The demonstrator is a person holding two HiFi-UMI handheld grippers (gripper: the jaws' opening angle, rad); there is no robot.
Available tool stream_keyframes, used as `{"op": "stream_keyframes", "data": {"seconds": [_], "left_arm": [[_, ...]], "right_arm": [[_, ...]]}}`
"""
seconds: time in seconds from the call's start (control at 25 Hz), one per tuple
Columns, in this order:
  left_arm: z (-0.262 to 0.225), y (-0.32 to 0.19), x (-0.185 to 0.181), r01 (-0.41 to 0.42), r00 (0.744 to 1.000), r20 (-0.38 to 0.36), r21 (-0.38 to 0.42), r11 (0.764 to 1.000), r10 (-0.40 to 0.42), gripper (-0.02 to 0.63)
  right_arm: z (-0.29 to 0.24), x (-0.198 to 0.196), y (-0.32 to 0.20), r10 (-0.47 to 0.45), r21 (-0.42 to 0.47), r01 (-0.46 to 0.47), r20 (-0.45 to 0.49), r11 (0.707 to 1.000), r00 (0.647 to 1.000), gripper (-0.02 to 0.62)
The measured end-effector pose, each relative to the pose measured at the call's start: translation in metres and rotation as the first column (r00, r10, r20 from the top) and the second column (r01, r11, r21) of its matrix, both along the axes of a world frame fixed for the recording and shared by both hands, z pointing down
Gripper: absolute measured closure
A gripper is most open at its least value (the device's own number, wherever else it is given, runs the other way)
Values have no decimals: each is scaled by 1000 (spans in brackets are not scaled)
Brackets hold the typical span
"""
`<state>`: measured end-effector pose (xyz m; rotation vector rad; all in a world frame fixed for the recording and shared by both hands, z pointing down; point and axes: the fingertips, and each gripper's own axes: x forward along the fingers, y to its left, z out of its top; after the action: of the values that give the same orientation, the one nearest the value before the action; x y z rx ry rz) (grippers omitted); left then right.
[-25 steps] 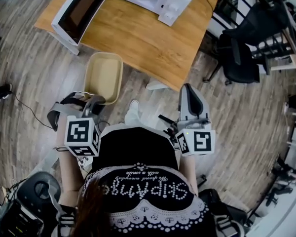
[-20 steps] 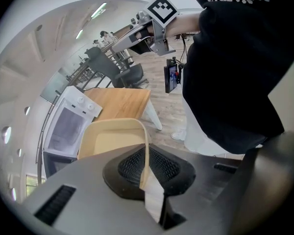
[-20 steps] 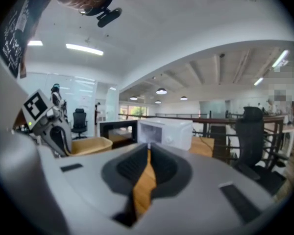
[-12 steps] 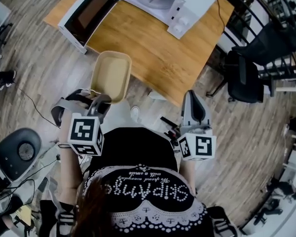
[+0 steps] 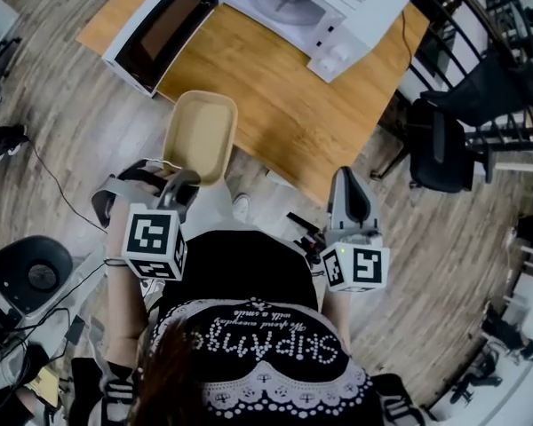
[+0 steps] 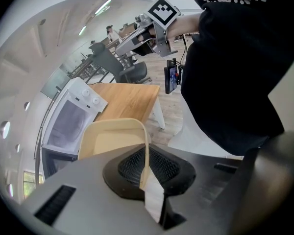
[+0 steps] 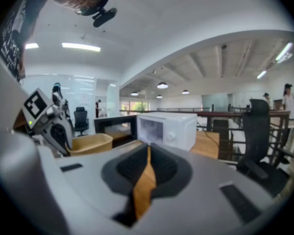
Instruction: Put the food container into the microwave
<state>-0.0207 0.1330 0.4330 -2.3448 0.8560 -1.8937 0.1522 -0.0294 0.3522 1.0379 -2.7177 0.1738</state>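
Jaws of the left gripper (image 5: 179, 179) are pinching the near rim of the beige food container (image 5: 200, 136), holding it at the edge of the table (image 5: 266, 105) bearing the open microwave (image 5: 320, 7); the right gripper (image 5: 351, 185) is hanging closed, empty.

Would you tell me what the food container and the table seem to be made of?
The food container looks like matte beige plastic, possibly moulded fibre: thin wall, rounded rim. The table looks like wood or wood-look laminate: streaky grain.
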Motion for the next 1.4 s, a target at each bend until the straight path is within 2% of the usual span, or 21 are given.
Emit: {"op": "stream_keyframes", "data": {"seconds": [0.44,0.84,1.12,1.4], "left_arm": [[-5,-88,-65,-137,990,-22,9,991,137,565],[-10,-153,-117,-292,955,-48,17,956,292,565],[-10,-173,-125,-381,921,-75,27,924,382,565],[-5,-179,-119,-413,906,-96,16,910,413,565]], "right_arm": [[-13,-60,-65,106,5,-106,-25,994,994,555],[-20,-107,-106,239,14,-238,-26,971,971,556],[-11,-119,-103,311,-16,-312,-52,950,949,555],[-5,-115,-105,342,-32,-344,-63,938,938,556]]}}
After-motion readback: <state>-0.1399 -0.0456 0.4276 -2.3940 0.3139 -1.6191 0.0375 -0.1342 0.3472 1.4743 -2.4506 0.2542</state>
